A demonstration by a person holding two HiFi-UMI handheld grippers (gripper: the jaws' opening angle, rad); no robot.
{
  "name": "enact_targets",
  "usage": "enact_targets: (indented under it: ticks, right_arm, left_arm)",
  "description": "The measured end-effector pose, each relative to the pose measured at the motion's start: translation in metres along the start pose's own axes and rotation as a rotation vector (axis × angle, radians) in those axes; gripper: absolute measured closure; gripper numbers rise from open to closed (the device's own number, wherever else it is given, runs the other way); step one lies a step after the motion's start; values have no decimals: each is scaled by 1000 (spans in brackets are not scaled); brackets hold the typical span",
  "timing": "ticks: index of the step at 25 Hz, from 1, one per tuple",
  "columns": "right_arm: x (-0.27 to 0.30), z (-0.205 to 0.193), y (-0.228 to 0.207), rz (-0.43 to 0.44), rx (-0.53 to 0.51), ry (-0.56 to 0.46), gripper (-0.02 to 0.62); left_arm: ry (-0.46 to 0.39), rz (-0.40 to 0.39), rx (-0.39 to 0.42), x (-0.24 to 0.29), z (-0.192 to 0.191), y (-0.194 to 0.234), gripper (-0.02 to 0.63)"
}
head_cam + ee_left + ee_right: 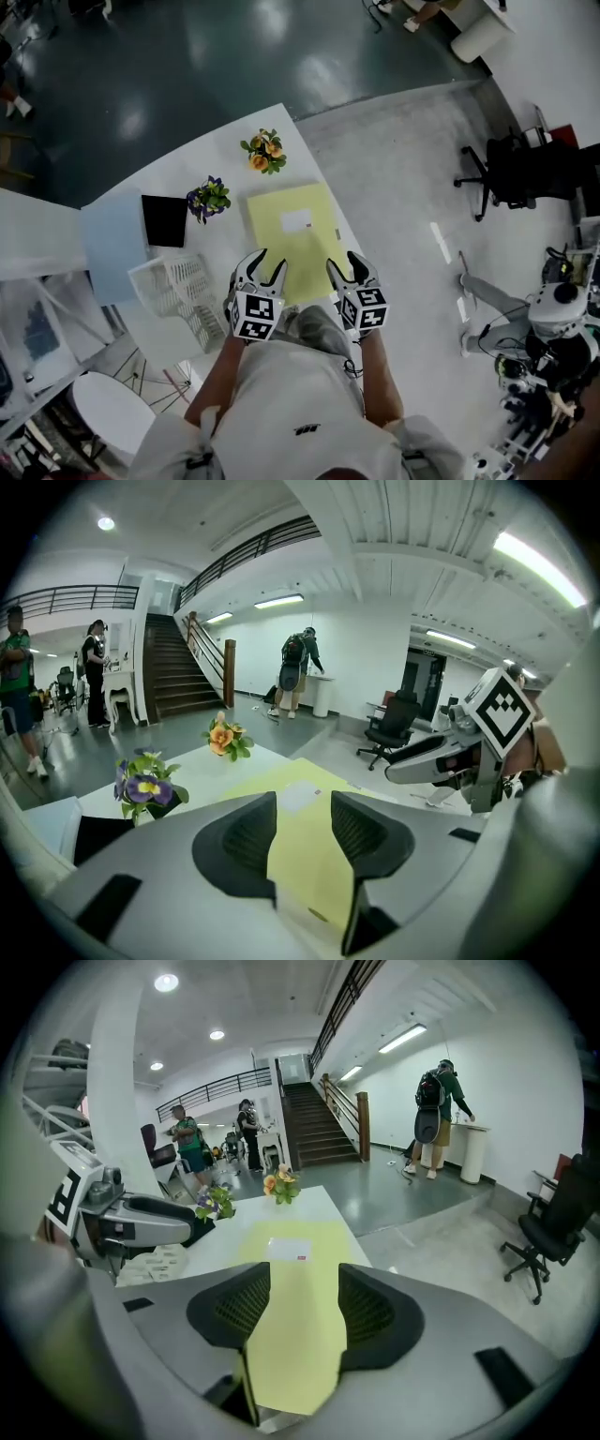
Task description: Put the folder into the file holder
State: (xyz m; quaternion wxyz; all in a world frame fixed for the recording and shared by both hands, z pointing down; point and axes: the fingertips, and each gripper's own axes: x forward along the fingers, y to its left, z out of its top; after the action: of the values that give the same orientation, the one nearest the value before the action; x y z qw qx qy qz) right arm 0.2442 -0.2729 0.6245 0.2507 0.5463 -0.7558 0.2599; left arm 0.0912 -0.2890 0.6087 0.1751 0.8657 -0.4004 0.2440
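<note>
Inspection of the white table (pixel 187 164). The yellow folder (pixel 292 234) lies flat on the table top, closed, with a small white label on its cover. It is outside the file holder (pixel 178 291). The file holder is of white mesh and sits to the left of the folder's near-left corner, close by but not touching it.

The left gripper (pixel 269 262) is over the folder's near-left corner. Its own view shows the jaws apart by a narrow gap, with the folder's yellow cover visible through that gap and nothing clamped between the pads.

The right gripper (pixel 343 262) is over the folder's near-right corner. Its jaws also stand apart by a narrow gap. The folder's cover and label show beyond the gap, and the pads grip nothing.

Other items, placed from the folder:
- A pot of purple flowers (pixel 208 199) is just off the folder's far-left corner.
- A black pad (pixel 165 220) lies left of that pot.
- A pale blue sheet (pixel 111 246) lies further left again.
- A pot of orange flowers (pixel 263 152) stands beyond the folder's far edge, apart from it.
- A black office chair (pixel 511 173) stands on the floor, well to the folder's right.
</note>
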Motion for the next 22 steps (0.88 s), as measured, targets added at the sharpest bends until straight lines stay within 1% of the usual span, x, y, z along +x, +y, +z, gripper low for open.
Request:
enact_targets:
  ticks: [4,11,14,18,22]
  right_arm:
    - [8,-12,-10,3,10,32,366]
    - [38,-39,-30,80,36,128,272]
    - [50,-45,-32,113,29,159,247]
    - [61,-51,-37,130,19,177,232]
    - [72,-59,-40,137,35,200,228]
  left_arm:
    - [46,4,-25,10,-15,1,403]
    - [116,54,-67,32,-38,5,393]
    - [138,62,-81,40,-48,7,392]
    - [168,70,-79,47,-60,9,384]
    - [191,72,-82,54,-70,10,367]
